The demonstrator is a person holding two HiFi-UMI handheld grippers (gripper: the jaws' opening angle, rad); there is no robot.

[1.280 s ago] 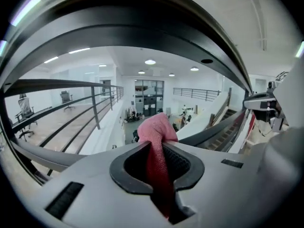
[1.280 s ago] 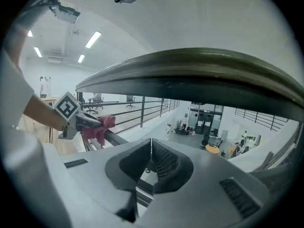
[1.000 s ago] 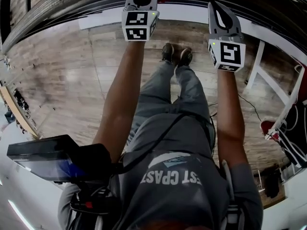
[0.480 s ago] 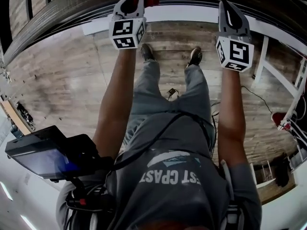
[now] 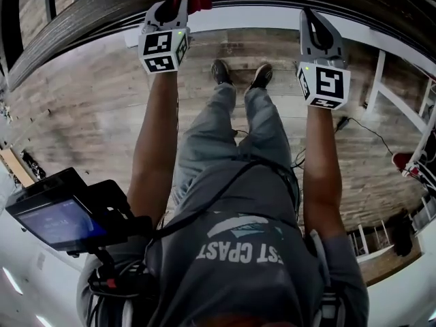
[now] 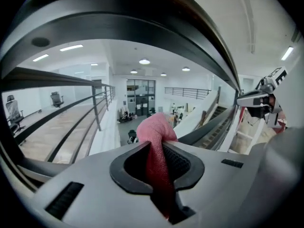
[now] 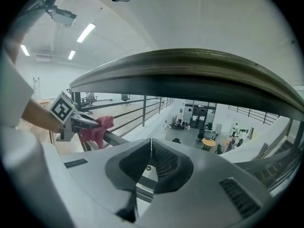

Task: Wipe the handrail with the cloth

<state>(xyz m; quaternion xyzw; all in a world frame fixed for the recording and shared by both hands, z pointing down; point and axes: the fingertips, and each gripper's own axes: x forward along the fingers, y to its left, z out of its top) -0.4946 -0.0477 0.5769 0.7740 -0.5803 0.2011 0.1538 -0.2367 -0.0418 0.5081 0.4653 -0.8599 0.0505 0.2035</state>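
Two grippers, head view: left gripper (image 5: 178, 5) and right gripper (image 5: 308, 16) are both raised to the dark handrail (image 5: 102, 12), well apart; the red cloth (image 5: 197, 3) pokes past the left tip.
Left gripper view: jaws pinch the cloth mid-length; its bunched end juts forward under the rail, contact unclear.
Right gripper view: jaws pressed together, nothing between; the rail arches overhead.
Progress: the cloth is gripped and at the rail, so wiping seems under way; how much is wiped doesn't show.
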